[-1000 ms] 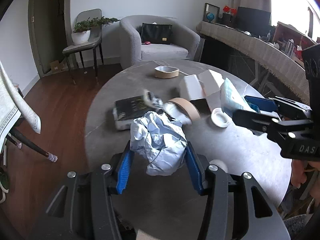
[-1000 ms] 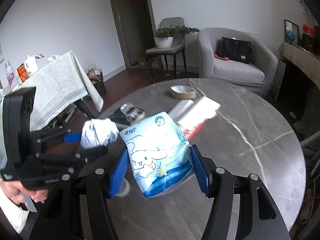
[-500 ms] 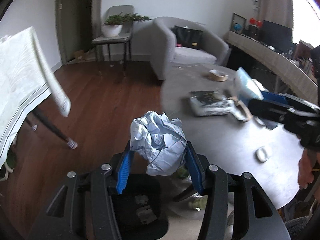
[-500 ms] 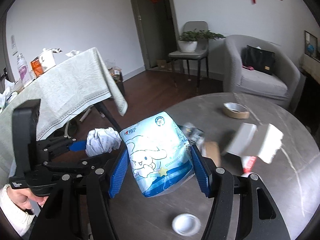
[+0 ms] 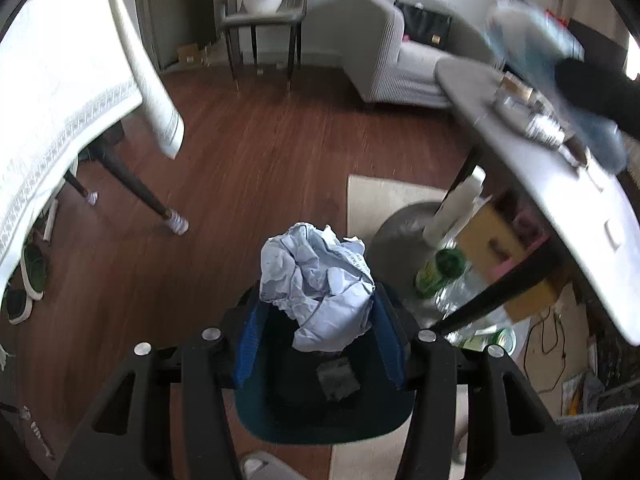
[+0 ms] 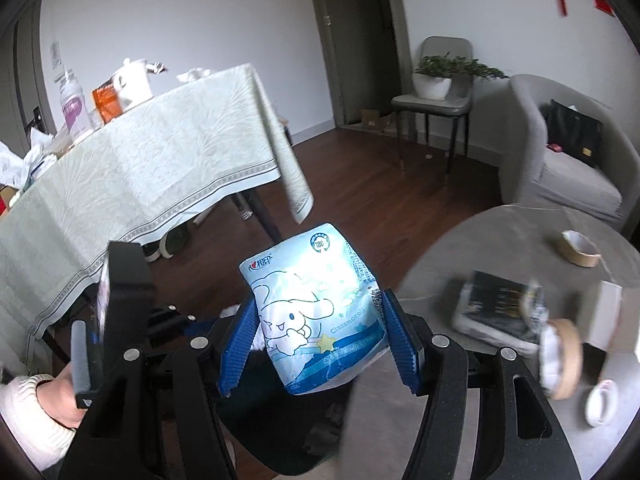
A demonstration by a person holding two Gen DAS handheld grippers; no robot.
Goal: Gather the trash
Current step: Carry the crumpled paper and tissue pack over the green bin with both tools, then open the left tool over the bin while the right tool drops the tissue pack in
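Note:
My left gripper (image 5: pixel 316 312) is shut on a crumpled ball of pale blue paper (image 5: pixel 316 284) and holds it directly above a dark trash bin (image 5: pixel 324 404) on the floor. My right gripper (image 6: pixel 320 328) is shut on a light blue tissue packet (image 6: pixel 316 312) with a cartoon dog print. It hangs beside the round grey table (image 6: pixel 492 248), over the bin's dark rim (image 6: pixel 280 452). The left gripper's body (image 6: pixel 120 304) shows at the left in the right wrist view, and the packet shows blurred at the upper right in the left wrist view (image 5: pixel 532 40).
A black box (image 6: pixel 496 308), tape rolls (image 6: pixel 580 248) and a small white cap (image 6: pixel 600 400) lie on the round table. Bottles and a cardboard box (image 5: pixel 488 240) sit under it. A cloth-covered table (image 6: pixel 140 172) stands left, with a chair (image 6: pixel 440 100) and armchair (image 6: pixel 560 152) behind.
Both grippers swung left off the round table with their loads. My left gripper now tilts down over the trash bin, and my right gripper has followed toward it.

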